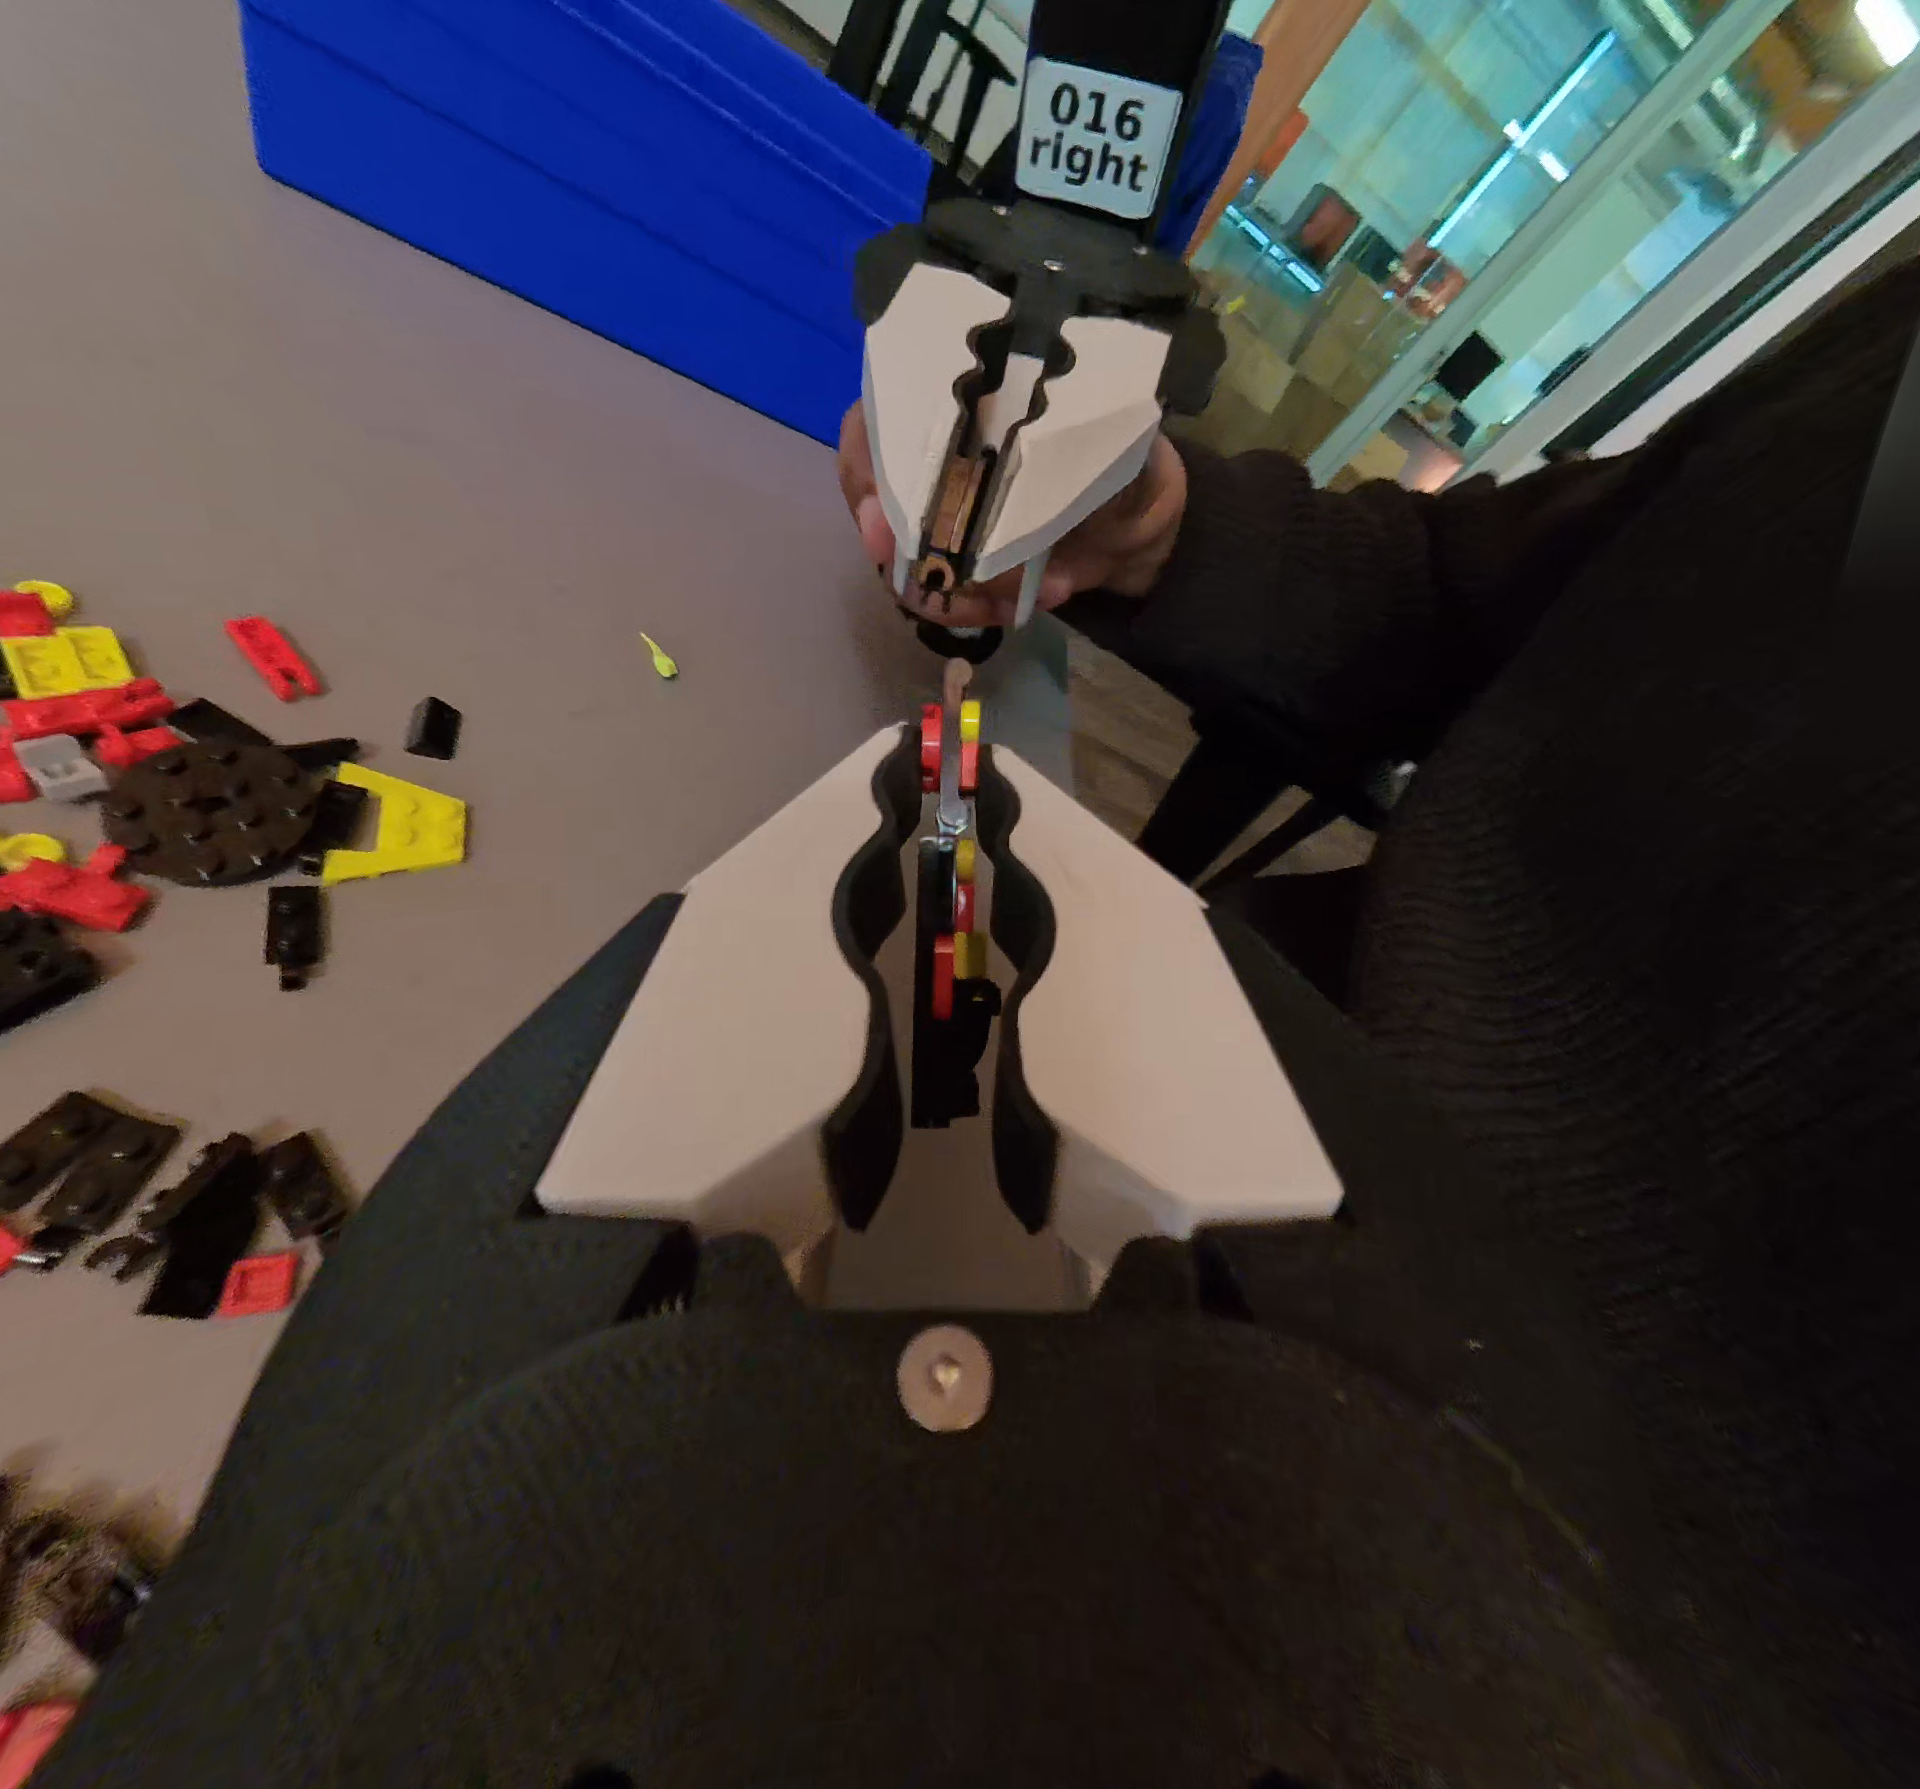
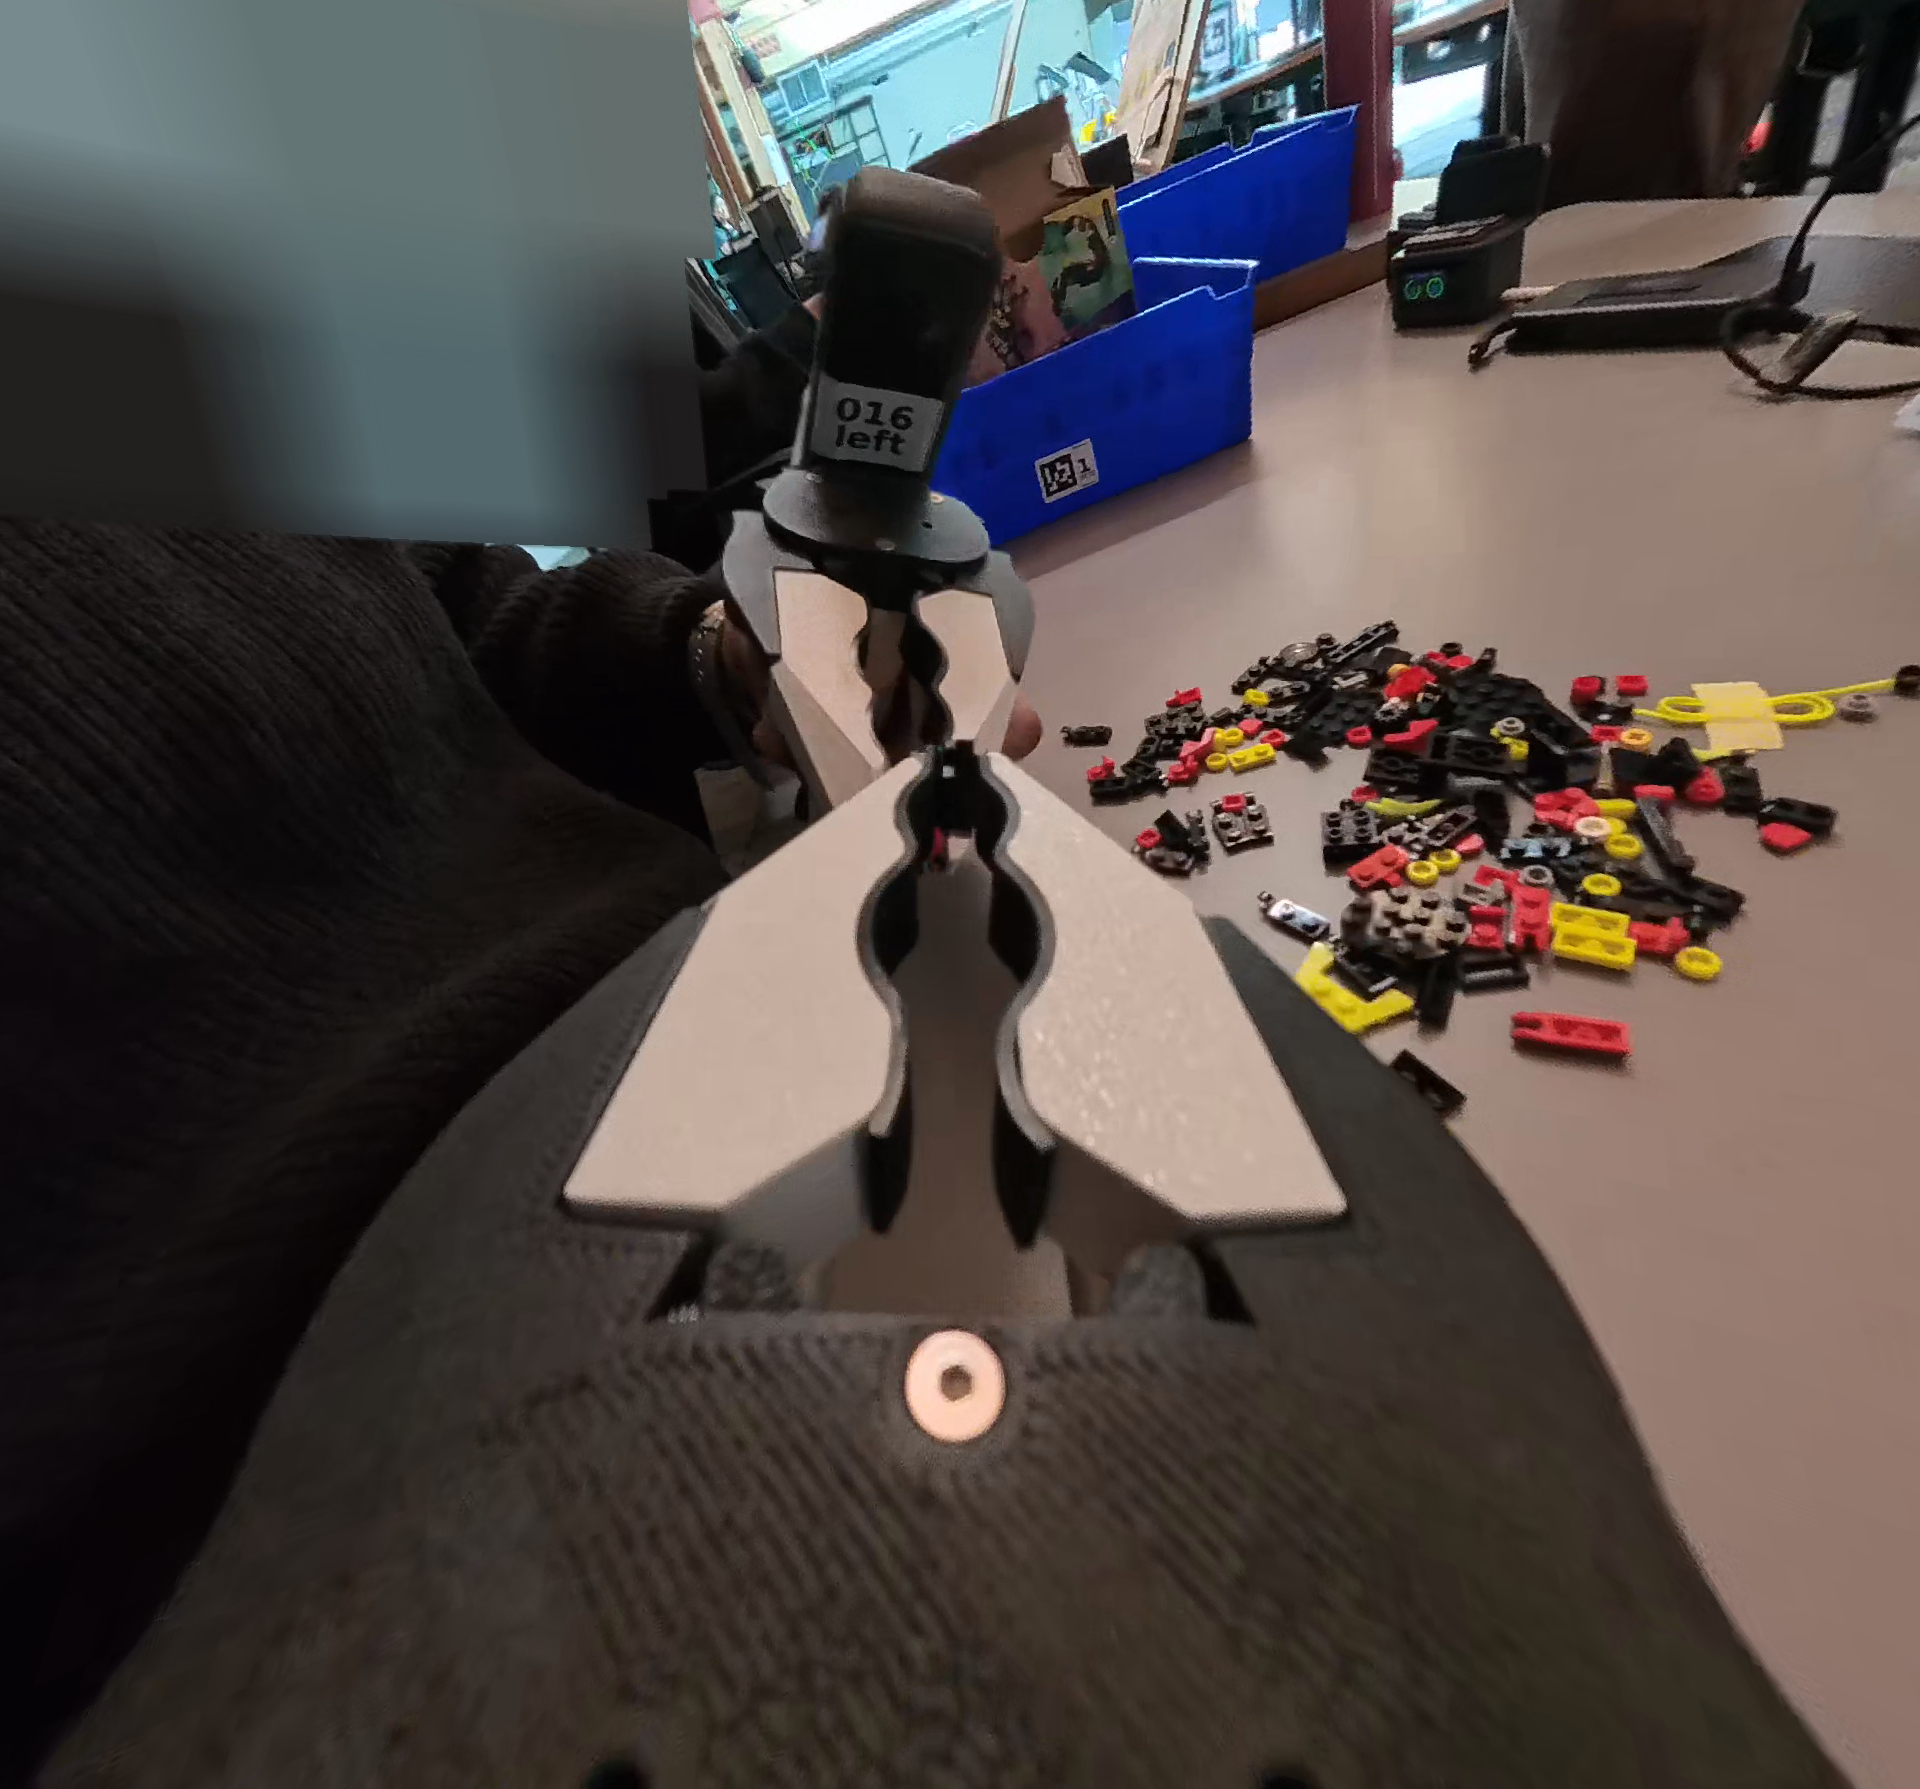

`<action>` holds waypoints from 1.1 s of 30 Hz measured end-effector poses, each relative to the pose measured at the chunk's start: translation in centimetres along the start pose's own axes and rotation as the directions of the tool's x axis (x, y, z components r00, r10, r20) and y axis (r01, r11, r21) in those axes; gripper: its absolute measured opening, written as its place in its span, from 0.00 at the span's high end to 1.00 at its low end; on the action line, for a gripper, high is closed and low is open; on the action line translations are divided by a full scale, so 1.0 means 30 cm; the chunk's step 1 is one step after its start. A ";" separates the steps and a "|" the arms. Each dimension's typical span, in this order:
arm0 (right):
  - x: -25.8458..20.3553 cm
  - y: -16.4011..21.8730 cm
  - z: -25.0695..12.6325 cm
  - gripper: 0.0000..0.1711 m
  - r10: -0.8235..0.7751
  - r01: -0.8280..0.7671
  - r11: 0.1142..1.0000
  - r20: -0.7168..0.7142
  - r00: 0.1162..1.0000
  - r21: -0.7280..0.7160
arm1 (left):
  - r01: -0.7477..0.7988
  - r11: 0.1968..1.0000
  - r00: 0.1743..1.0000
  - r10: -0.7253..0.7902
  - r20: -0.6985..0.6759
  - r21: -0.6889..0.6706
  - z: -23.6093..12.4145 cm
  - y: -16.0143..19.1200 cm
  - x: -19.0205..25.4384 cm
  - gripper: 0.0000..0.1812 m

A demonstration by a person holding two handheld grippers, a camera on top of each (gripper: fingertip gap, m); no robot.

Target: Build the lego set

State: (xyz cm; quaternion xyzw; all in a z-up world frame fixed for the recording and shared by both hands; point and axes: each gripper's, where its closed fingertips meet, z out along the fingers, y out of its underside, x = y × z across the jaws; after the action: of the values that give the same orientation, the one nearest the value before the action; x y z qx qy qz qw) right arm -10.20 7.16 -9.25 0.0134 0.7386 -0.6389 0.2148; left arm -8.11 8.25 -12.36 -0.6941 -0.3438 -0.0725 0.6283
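My left gripper (image 1: pixel 951 752) is shut on a flat lego sub-assembly (image 1: pixel 951 908) of red, yellow, black and grey parts, held edge-on between the fingers with its tip sticking out in front. My right gripper (image 1: pixel 961 596) faces it tip to tip, shut on a small dark piece (image 1: pixel 958 640), with a narrow gap to the assembly's tip. In the right wrist view my right gripper (image 2: pixel 951 773) pinches that small dark piece (image 2: pixel 943 804), and the left gripper (image 2: pixel 914 731) stands right behind its tips. Both are held over the table's near edge.
Loose red, yellow and black lego pieces (image 2: pixel 1455 804) lie spread on the grey table (image 1: pixel 520 492), to the left in the left wrist view (image 1: pixel 208 804). Blue bins (image 2: pixel 1122 389) stand at the back, one large in the left wrist view (image 1: pixel 571 129). Black devices with cables (image 2: pixel 1662 285) sit far right. The grippers are tip to tip, or close to it.
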 end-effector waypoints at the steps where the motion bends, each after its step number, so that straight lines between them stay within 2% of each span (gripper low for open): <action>1: 0.001 0.001 0.000 0.97 0.026 -0.026 1.000 0.008 1.000 0.001 | 0.028 1.000 0.999 -0.028 -0.019 0.008 -0.001 -0.004 0.003 0.95; 7: -0.006 -0.008 0.002 0.98 0.138 -0.140 0.990 0.065 0.988 0.026 | 0.137 0.990 0.987 -0.133 -0.086 0.042 -0.009 -0.025 0.013 0.95; 25: -0.014 0.025 0.023 0.97 0.247 -0.246 0.969 0.094 0.965 -0.024 | 0.144 0.989 0.988 -0.142 -0.066 0.028 -0.006 -0.015 -0.001 0.96; 33: -0.015 0.022 0.018 0.97 0.326 -0.326 0.945 0.119 0.938 -0.022 | 0.193 0.980 0.978 -0.188 -0.091 0.050 -0.001 -0.026 0.004 0.97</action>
State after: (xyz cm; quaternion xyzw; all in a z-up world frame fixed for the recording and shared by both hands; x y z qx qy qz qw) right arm -9.43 6.89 -9.78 0.0967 0.7125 -0.5933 0.3620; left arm -8.45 8.27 -11.64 -0.6355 -0.3833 -0.1520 0.6527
